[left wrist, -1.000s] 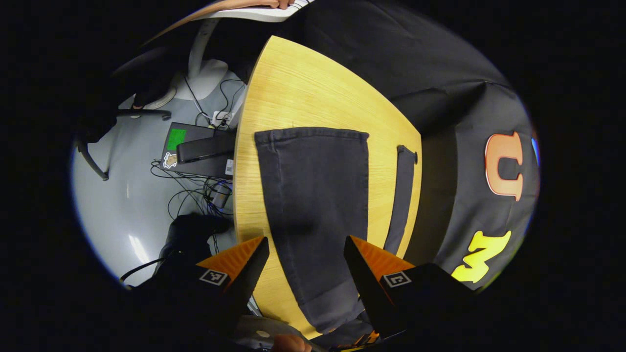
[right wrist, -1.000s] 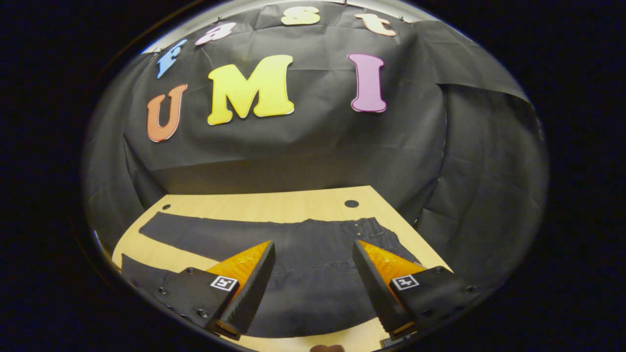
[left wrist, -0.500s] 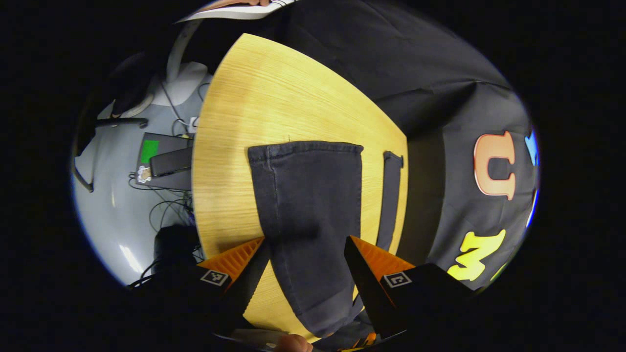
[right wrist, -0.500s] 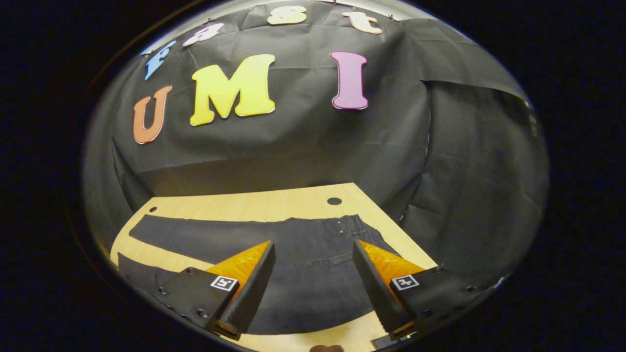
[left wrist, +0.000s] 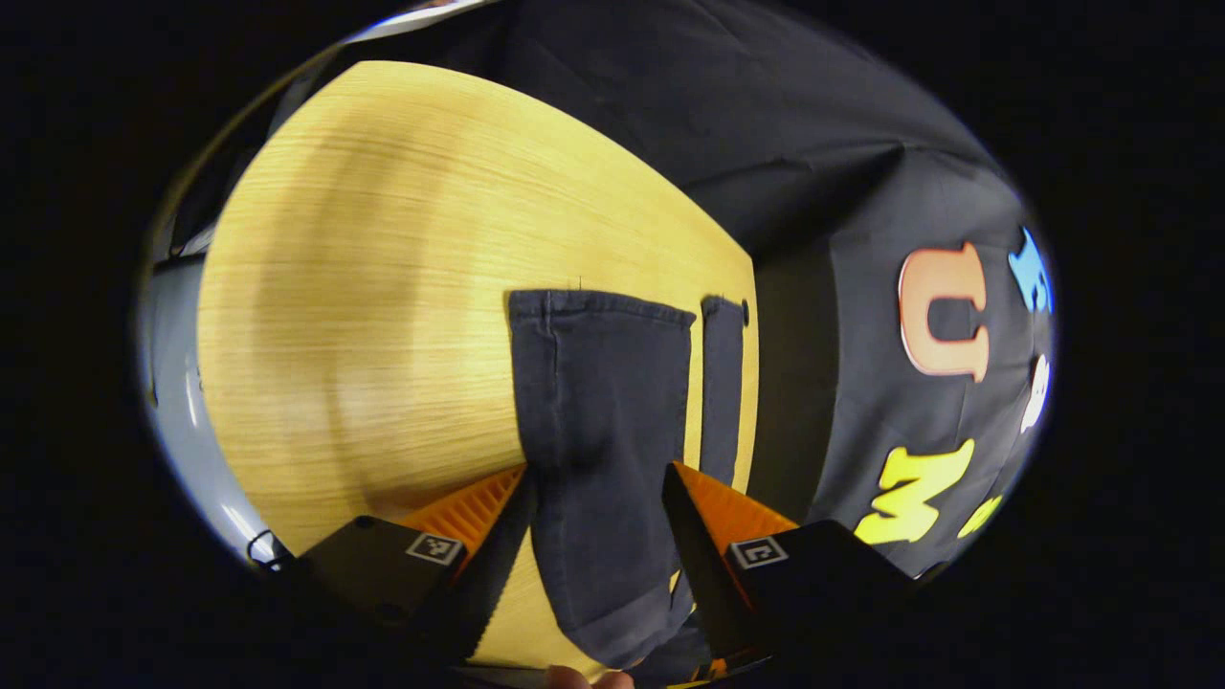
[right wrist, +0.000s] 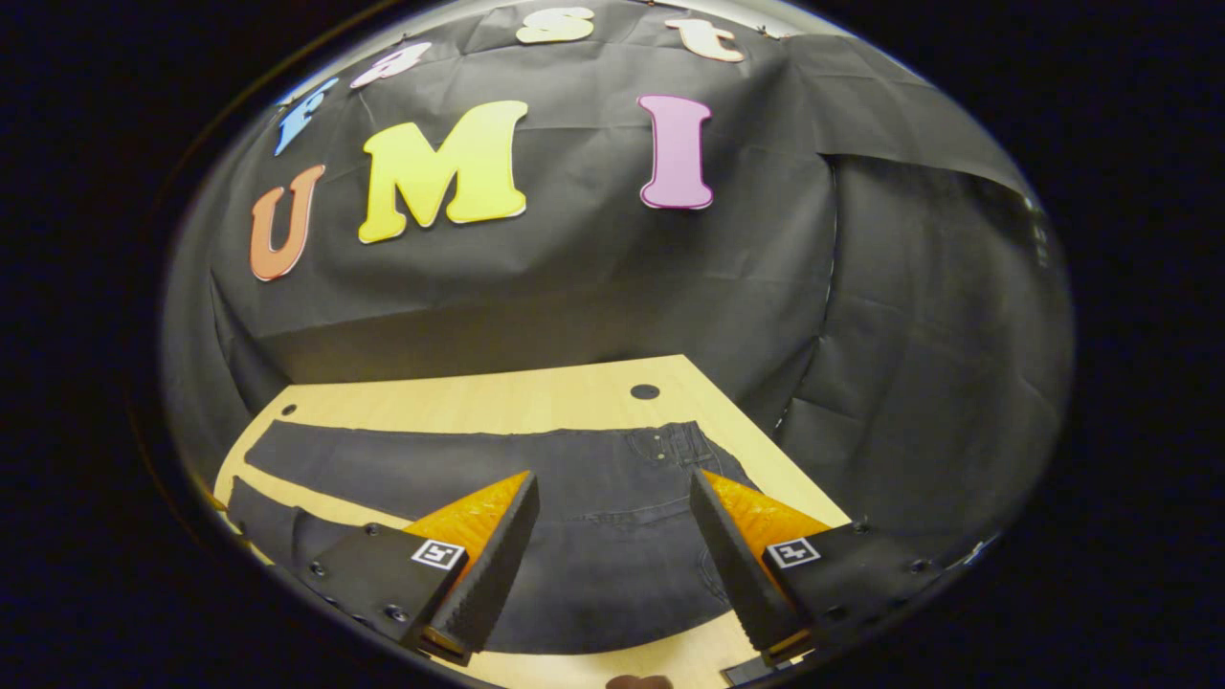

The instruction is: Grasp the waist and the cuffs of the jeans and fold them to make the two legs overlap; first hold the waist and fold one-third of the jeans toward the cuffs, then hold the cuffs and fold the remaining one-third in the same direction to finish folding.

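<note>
Dark jeans (right wrist: 593, 478) lie flat along the wooden table (right wrist: 478, 397), with the waist (right wrist: 675, 442) at the right and the two legs running left. My right gripper (right wrist: 612, 560) hovers open over the seat area, just short of the waist. In the left gripper view the near leg (left wrist: 603, 411) runs away from me to its cuff (left wrist: 598, 304), and the far leg (left wrist: 723, 383) lies beside it, a strip of table between them. My left gripper (left wrist: 598, 536) is open and straddles the near leg, one finger at each side.
Black cloth walls close off the table's far side and right end. A round hole (right wrist: 644, 391) in the tabletop lies just beyond the waist. Broad bare wood (left wrist: 364, 316) spreads left of the legs, with grey floor (left wrist: 177, 402) past its edge. A fingertip (left wrist: 584, 677) shows below the left gripper.
The left gripper has swung across the table: the floor clutter has slid out of sight and the near leg now sits between its fingers. The right gripper has barely shifted.
</note>
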